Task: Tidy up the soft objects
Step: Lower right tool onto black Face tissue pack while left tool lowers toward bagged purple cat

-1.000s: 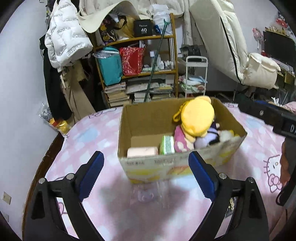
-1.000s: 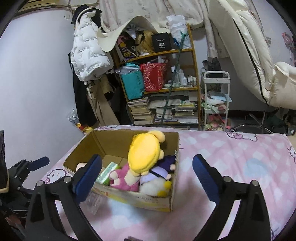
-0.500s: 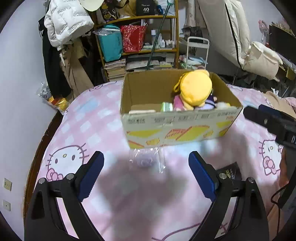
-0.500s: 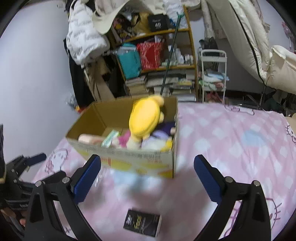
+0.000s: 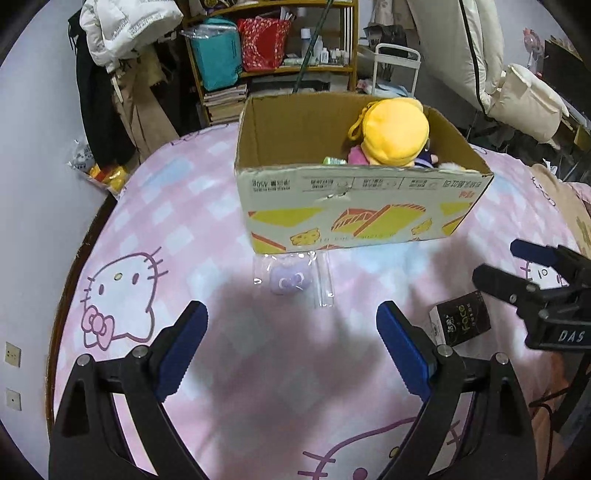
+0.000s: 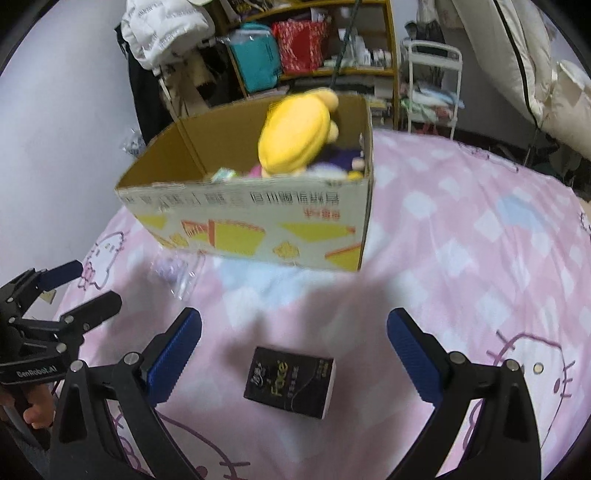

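Two grippers hover over the pink cat-print bedspread (image 5: 155, 206), both tipped downward, w/ the cardboard box (image 5: 354, 206) as the thing to steer by. Left gripper (image 5: 291, 347): jaws spread wide, nothing betw. them, blue pads (image 5: 181, 347) clear of the cloth. Right gripper (image 6: 293, 352): jaws likewise wide apart, empty, though the black carton (image 6: 290, 382) lies on the bedspread roughly betw. its fingers, lower down, not touched.

Box sits open-topped in the middle of the bedspread. Inside, toward its right end, a yellow plush (image 5: 393, 131) sticks up above the rim; a pink plush (image 5: 356, 155) and a purple one (image 6: 341, 157) sit packed beside it, plus a green packet (image 5: 334, 160) just left of the pink. Left half of the box looks bare from the left wrist view, but the front wall hides the floor.

Just in front of the box, touching or nearly touching its front-left foot, lies a small lilac soft toy in a clear bag (image 5: 290, 280), flat on the cloth. Black carton lies well in front of the box's right end, apart from the bag.

Behind the box: wooden shelf (image 5: 273, 70) w/ bags and books, white puffy jacket (image 5: 129, 26) hanging at its left.
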